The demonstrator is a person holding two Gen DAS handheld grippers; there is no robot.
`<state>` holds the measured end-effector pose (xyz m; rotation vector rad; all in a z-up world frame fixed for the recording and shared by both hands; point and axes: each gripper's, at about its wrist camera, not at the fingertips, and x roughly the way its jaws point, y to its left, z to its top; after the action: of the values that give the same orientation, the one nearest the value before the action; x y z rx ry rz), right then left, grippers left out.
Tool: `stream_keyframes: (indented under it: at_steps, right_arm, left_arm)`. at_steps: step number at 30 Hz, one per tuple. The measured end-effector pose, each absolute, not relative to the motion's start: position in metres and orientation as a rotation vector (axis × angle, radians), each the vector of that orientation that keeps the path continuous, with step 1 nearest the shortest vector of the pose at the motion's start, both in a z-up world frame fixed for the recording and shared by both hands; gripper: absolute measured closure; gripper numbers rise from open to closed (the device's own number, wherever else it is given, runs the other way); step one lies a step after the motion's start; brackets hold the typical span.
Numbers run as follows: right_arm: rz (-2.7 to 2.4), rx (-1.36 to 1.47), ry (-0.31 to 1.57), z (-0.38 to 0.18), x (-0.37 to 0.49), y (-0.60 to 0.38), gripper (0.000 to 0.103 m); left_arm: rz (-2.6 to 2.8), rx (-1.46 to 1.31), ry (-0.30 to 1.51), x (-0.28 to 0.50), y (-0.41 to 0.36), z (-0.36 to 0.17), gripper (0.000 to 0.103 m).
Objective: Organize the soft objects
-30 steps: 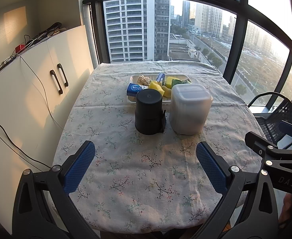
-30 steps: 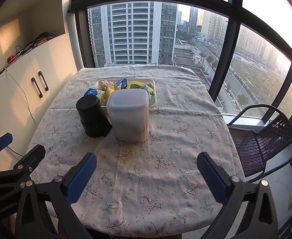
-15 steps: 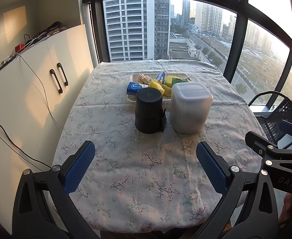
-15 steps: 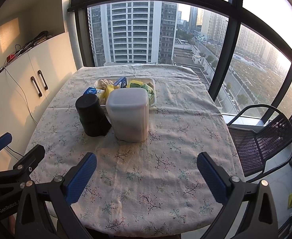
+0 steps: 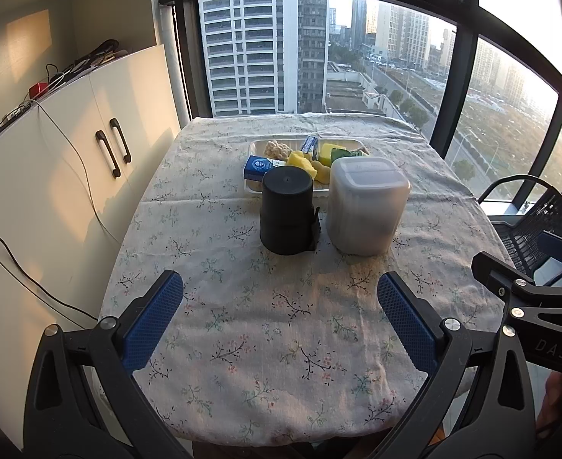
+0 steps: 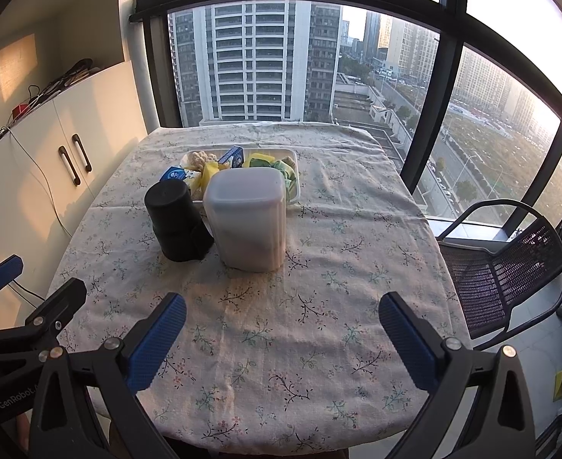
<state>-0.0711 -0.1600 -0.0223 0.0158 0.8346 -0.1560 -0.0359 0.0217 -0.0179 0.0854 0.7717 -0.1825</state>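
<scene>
A white tray (image 5: 256,145) (image 6: 294,187) holds several soft objects: yellow sponges (image 5: 298,160), a green-and-yellow sponge (image 5: 332,153), blue packets (image 5: 256,166) and a beige knobbly piece (image 5: 275,149). In front of it stand a black cylindrical container (image 5: 286,208) (image 6: 175,225) and a frosted lidded box (image 5: 365,204) (image 6: 248,218). My left gripper (image 5: 279,292) is open and empty, well short of the containers. My right gripper (image 6: 281,310) is open and empty, also short of them. Each gripper shows at the edge of the other's view.
The table has a floral cloth (image 5: 281,325) (image 6: 319,229). A white cabinet (image 5: 70,160) with cables stands along the left. A black mesh chair (image 6: 510,264) stands at the right. Large windows are behind the table.
Both grippers have drifted very slightly; the containers and tray sit a touch higher in the right view. Nothing was grasped or moved.
</scene>
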Motion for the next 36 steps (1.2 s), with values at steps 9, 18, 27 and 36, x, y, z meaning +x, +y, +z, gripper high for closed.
stream_keyframes:
  at_steps: [9,18,27,36]
  right_arm:
    - [-0.156,0.014,0.838,-0.0225,-0.0710,-0.1602,0.000]
    - [-0.158,0.015,0.841,-0.0234,-0.0709,-0.1607,0.000]
    - [-0.167,0.013,0.844,-0.0249,-0.0703,-0.1603,0.000]
    - [-0.172,0.011,0.848,-0.0258,-0.0691,-0.1612,0.000]
  left_arm:
    - [-0.187,0.088,0.776,-0.0392,0.0240,-0.0216,0.000]
    - [-0.191,0.091,0.777,-0.0405,0.0234,-0.0224,0.000]
    - [-0.204,0.087,0.785,-0.0403,0.0215,-0.0229,0.000]
    - [-0.207,0.090,0.792,-0.0393,0.0207,-0.0243,0.000]
